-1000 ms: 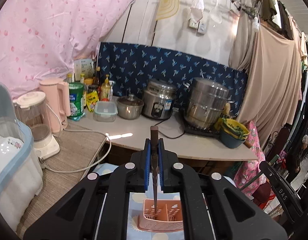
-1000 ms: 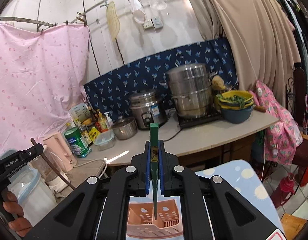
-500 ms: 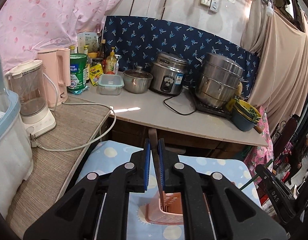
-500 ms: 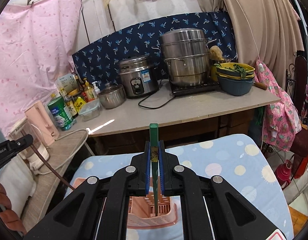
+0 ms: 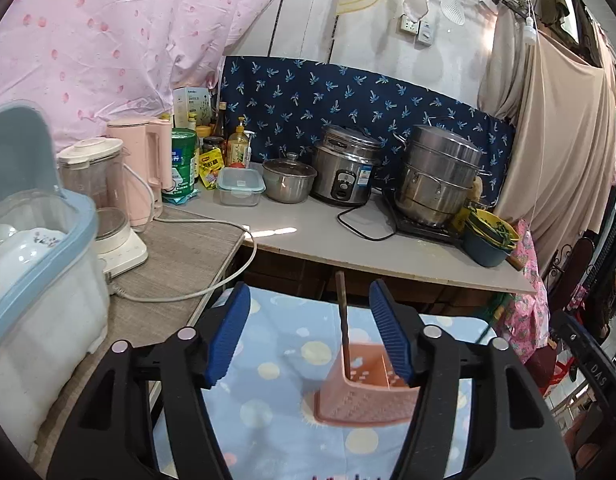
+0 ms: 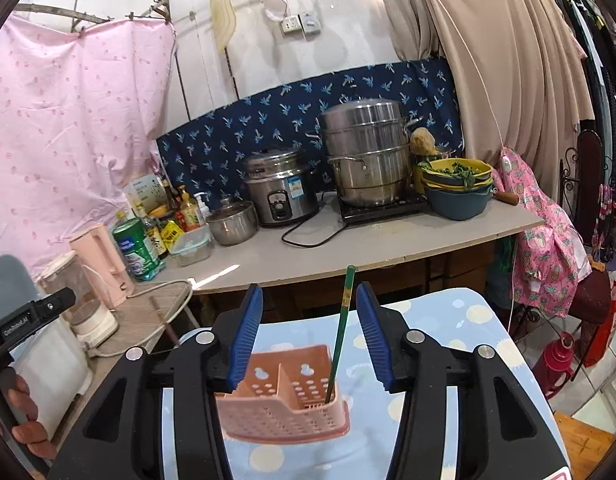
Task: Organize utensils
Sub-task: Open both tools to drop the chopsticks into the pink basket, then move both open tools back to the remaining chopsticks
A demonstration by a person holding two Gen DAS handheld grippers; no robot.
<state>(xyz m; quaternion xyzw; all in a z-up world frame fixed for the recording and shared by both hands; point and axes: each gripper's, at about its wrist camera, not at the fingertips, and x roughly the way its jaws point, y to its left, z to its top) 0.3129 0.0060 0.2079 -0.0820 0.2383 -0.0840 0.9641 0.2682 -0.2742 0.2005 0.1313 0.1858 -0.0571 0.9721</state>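
Observation:
A pink perforated utensil holder [image 5: 368, 392] [image 6: 283, 396] stands on a table with a blue dotted cloth [image 5: 275, 364]. A brown chopstick [image 5: 343, 324] stands in the holder, seen between the fingers of my left gripper [image 5: 310, 332], which is open and not touching it. A green chopstick [image 6: 340, 332] leans in the holder's right compartment, between the fingers of my right gripper [image 6: 310, 332], which is open and clear of it. The left gripper's body [image 6: 23, 320] shows at the left edge of the right wrist view.
A long counter [image 5: 348, 240] behind the table carries a rice cooker [image 5: 344, 170], a steamer pot [image 5: 440, 176], a small pot, bottles and stacked bowls [image 6: 456, 188]. A blender [image 5: 103, 208], a kettle and a dish box [image 5: 31, 280] stand on a side table at left.
Both grippers opened and let go of their chopsticks, which now stand in the pink holder. Both grippers have pulled back and tilted up a little.

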